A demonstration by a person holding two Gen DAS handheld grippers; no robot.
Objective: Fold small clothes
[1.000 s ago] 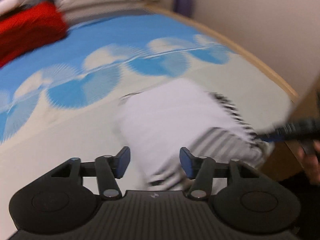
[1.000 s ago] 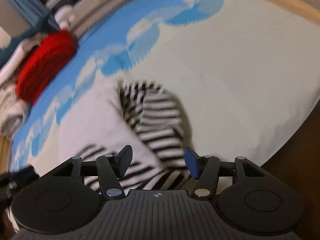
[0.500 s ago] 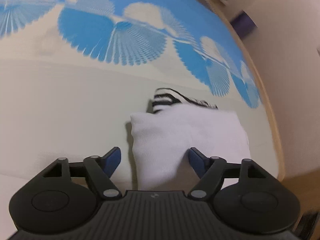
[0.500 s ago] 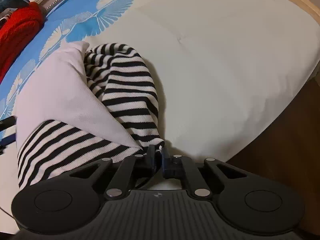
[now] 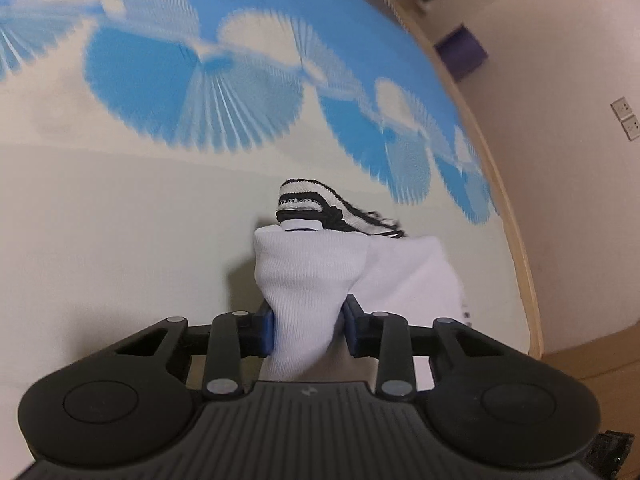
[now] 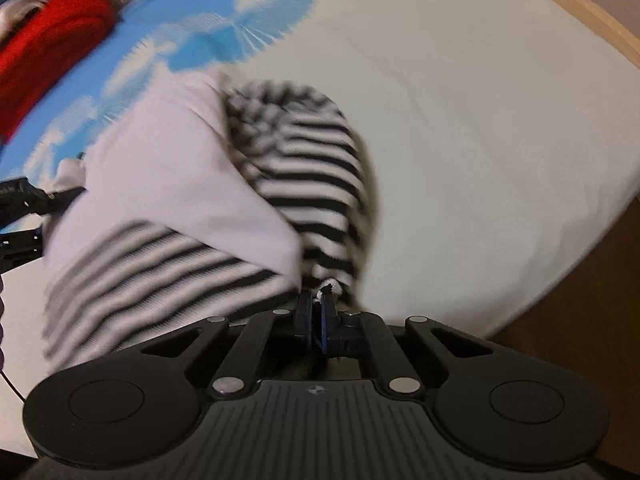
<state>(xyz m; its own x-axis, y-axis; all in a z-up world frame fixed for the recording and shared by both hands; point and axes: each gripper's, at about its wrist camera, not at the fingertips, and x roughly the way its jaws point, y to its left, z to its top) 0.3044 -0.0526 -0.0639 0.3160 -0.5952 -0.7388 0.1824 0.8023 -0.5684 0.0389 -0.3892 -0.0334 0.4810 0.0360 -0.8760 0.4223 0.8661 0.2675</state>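
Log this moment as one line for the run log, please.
stage: gripping for fold | left gripper: closing on white part of striped garment | right gripper: shut on striped edge | surface: blue-and-white mat

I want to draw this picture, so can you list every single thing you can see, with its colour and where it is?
sock: one, white with black-and-white stripes, lying on the cloth, gripped at both ends
cloth: one, cream with blue fan shapes, spread over the table
table edge: one, light wood, curving along the right
red fabric: one bundle, red, far left corner in the right wrist view
purple box: one, purple, by the wall
wall sockets: two, white, on the wall
left claw: black with blue pads, closing on the white end
right claw: black, shut on the striped end
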